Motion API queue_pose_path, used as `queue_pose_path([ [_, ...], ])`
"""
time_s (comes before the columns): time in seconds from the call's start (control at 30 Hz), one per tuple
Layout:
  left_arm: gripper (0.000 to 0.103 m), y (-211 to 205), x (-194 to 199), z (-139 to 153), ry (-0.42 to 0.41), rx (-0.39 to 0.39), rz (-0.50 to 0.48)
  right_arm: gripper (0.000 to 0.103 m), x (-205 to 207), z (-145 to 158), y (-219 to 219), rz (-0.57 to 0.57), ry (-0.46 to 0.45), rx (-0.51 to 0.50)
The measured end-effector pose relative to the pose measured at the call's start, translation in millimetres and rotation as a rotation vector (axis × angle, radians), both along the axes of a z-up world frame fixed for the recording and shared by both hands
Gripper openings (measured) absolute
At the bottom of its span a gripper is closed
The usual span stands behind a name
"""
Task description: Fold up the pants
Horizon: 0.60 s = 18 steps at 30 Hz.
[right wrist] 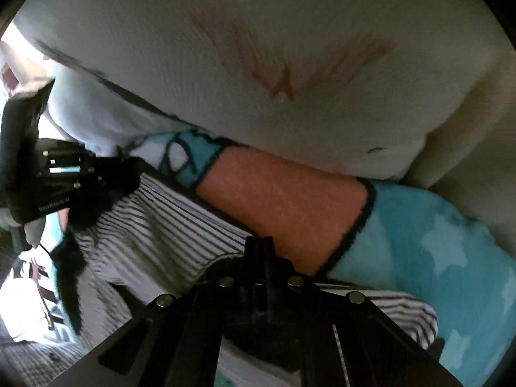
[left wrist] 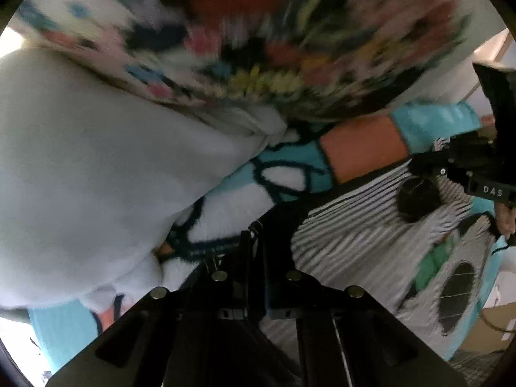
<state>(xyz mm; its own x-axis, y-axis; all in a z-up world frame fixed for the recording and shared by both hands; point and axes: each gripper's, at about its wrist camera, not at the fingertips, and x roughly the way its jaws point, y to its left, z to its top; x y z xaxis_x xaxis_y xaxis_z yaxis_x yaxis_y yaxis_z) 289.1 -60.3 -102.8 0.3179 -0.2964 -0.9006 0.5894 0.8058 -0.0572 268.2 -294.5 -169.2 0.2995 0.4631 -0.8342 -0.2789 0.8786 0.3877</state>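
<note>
I see my left gripper (left wrist: 253, 235) with jaws pressed together on the black-and-white striped pants (left wrist: 348, 238), at their dark edge. My right gripper (right wrist: 259, 251) is also closed, pinching the same pants (right wrist: 154, 225). They lie on a fuzzy turquoise-and-orange blanket (right wrist: 419, 251), below a white pillow (right wrist: 290, 48).

Flowered cloth (left wrist: 258, 32) motion-blurred (pattern unreadable), striped pants (right wrist: 154, 225) partly hidden behind black gripper frame
</note>
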Motion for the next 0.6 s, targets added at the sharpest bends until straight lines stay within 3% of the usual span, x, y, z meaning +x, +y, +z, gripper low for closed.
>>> queue_pose_path([
  [0.33, 0.006, 43, -103, 59, -0.085, -0.149, 0.086, 0.004, -96, 72, 2, 0.006, -0.124, 0.060],
  [0.47, 0.006, 57, -154, 50, -0.066, -0.169, 0.146, 0.004, -144, 72, 16, 0.046, -0.119, 0.074],
  [0.6, 0.006, 60, -187, 17, -0.003, -0.125, 0.227, 0.004, -187, 46, 36, 0.078, -0.052, 0.100],
])
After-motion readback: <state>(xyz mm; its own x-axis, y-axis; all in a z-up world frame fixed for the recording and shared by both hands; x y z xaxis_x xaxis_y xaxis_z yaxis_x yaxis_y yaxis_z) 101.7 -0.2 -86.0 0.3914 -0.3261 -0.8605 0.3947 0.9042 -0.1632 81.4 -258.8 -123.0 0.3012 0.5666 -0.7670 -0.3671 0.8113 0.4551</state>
